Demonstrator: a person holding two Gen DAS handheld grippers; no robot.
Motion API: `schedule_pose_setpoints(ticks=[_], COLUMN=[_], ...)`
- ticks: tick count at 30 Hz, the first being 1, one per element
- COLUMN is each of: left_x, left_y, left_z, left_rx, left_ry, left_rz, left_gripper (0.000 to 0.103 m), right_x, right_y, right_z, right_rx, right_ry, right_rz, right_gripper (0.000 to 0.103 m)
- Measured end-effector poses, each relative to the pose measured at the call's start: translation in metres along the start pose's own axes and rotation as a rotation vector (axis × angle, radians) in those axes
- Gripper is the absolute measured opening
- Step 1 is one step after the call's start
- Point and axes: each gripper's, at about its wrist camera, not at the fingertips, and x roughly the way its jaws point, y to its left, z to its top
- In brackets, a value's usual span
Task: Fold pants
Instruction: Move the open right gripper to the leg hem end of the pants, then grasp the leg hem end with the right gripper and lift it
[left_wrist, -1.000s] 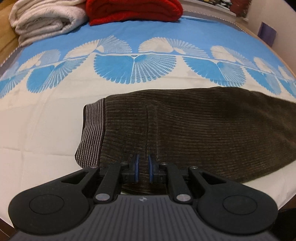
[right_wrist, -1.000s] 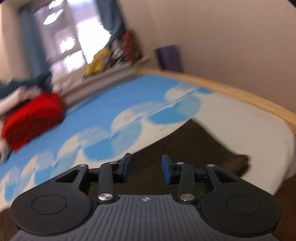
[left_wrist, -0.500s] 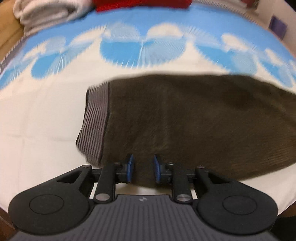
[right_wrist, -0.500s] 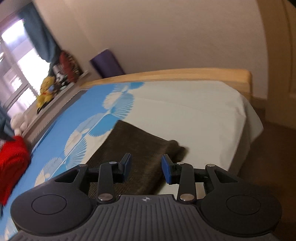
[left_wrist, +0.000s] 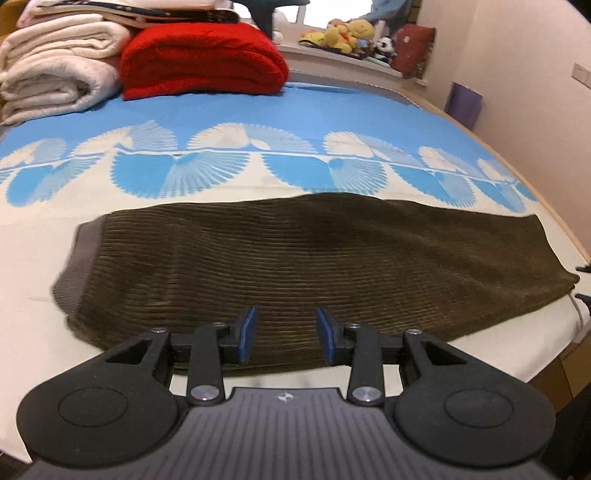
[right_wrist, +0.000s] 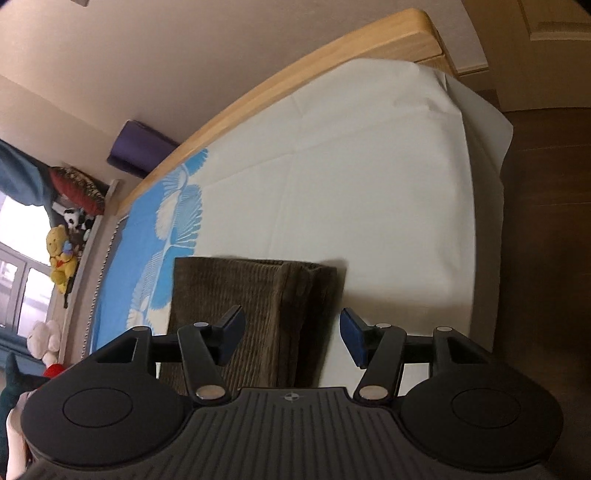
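A: Where are the pants now?
B: Flat on the bed, folded lengthwise into one long brown corduroy strip. They lie straight ahead of the left gripper, crossways to it, with the grey ribbed waistband off to the left of its fingers and the leg end running away to the right.
A: Is that gripper holding them?
B: No. Its jaws have just been opening. They stand partly apart over the near edge of the cloth, and nothing is pinched between the blue pads.
A: And the right gripper?
B: Its jaws have been opening too, and now stand wider than the left's. The leg ends of the pants lie below and ahead, their layered hem just beyond the fingers. The left one sits over the cloth, the right one over bare white sheet just beside the folded edge. It grips nothing.
A: What else is on the bed?
B: Far beyond the left fingers, a folded red blanket with a stack of white blankets touching its left side. Soft toys sit on the window ledge behind.
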Motion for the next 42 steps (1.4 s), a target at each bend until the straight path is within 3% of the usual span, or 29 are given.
schedule_pose_setpoints(ticks=[4, 9, 12, 13, 16, 22, 25, 26, 34, 38, 42], left_x=[0.018, 0.04, 0.055, 0.06, 0.068, 0.067, 0.066, 0.064, 0.06, 0.06, 0.059], left_y=[-0.011, -0.02, -0.022, -0.023, -0.025, -0.029, -0.03, -0.032, -0.033, -0.029, -0.028], left_z=[0.002, 0.001, 0.003, 0.003, 0.004, 0.002, 0.0, -0.001, -0.007, -0.007, -0.006], left_rx=[0.017, 0.026, 0.009, 0.005, 0.007, 0.026, 0.035, 0.036, 0.059, 0.038, 0.023], left_ry=[0.008, 0.036, 0.06, 0.067, 0.079, 0.076, 0.073, 0.074, 0.071, 0.073, 0.07], left_rz=[-0.054, -0.055, -0.053, -0.05, -0.05, -0.062, -0.063, -0.065, -0.075, -0.064, -0.062], left_gripper=[0.04, 0.04, 0.04, 0.04, 0.04, 0.04, 0.04, 0.04, 0.04, 0.04, 0.04], right_x=[0.015, 0.029, 0.033, 0.034, 0.033, 0.022, 0.03, 0.03, 0.035, 0.036, 0.033], right_y=[0.003, 0.011, 0.018, 0.017, 0.013, 0.022, 0.003, -0.001, 0.01, 0.01, 0.012], right_z=[0.001, -0.003, -0.004, -0.004, -0.002, -0.002, 0.002, 0.002, -0.002, -0.002, -0.002], right_rx=[-0.028, -0.099, -0.157, -0.16, -0.147, -0.167, -0.048, -0.024, -0.109, -0.117, -0.121], right_ry=[0.008, 0.001, -0.006, -0.004, -0.006, -0.033, 0.028, 0.025, 0.016, 0.009, -0.001], right_rz=[-0.031, -0.062, -0.096, -0.101, -0.09, -0.021, -0.084, -0.063, -0.065, -0.072, -0.055], right_gripper=[0.06, 0.059, 0.04, 0.026, 0.019, 0.019, 0.031, 0.032, 0.034, 0.019, 0.017])
